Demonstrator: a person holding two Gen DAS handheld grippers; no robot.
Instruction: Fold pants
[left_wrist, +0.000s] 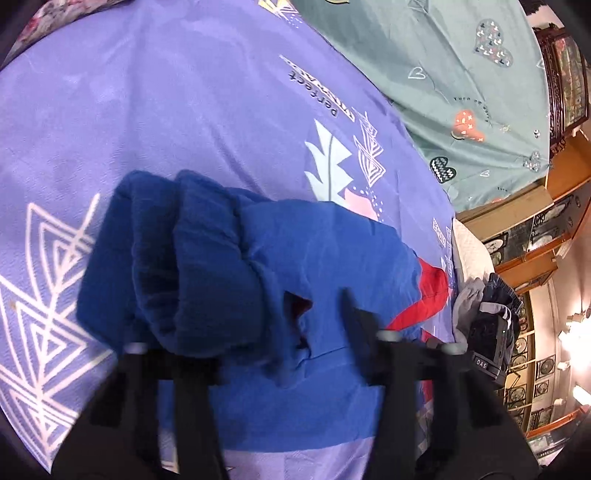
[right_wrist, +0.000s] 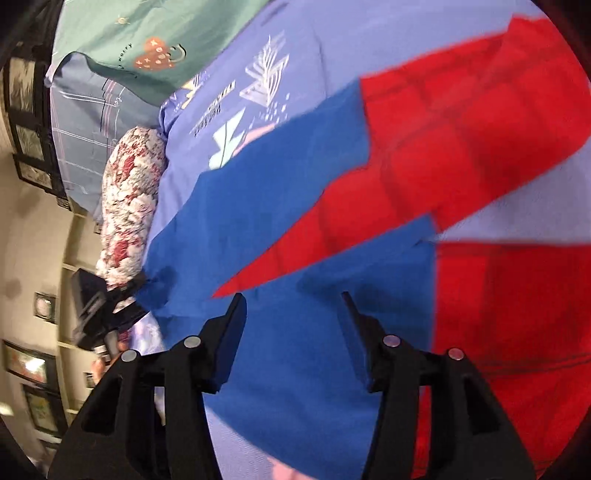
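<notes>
Bed, covered by a lilac printed sheet (left_wrist: 184, 110): the largest item, spreading ahead of and to both sides of each gripper, and bearing everything listed below. Green heart-print cover (left_wrist: 443, 74): beyond the lilac sheet, far ahead of the left gripper. Pants (right_wrist: 295, 177), blue with red panels: lying across the sheet directly under and ahead of both grippers; in the right wrist view the two legs run away from the gripper toward the upper right, still parted, a wedge of lilac sheet showing between them. Floral pillow (right_wrist: 129, 203): ahead and to the left of the right gripper, at the bed's edge. Dark blue ribbed band (left_wrist: 177, 258) of the pants: bunched up ahead-left of the left gripper. Right gripper (right_wrist: 293, 295): jaws apart, nothing between them, poised just above the blue cloth. Left gripper (left_wrist: 295, 314): jaws close together, clamped on a raised fold of the blue cloth; only one finger (left_wrist: 354, 314) shows clearly, the other being hidden by the gathered fabric. Status, by judgement: early stage; the garment is laid out but no finished fold is visible, so bringing one leg over the other and folding lengthwise both appear outstanding.
</notes>
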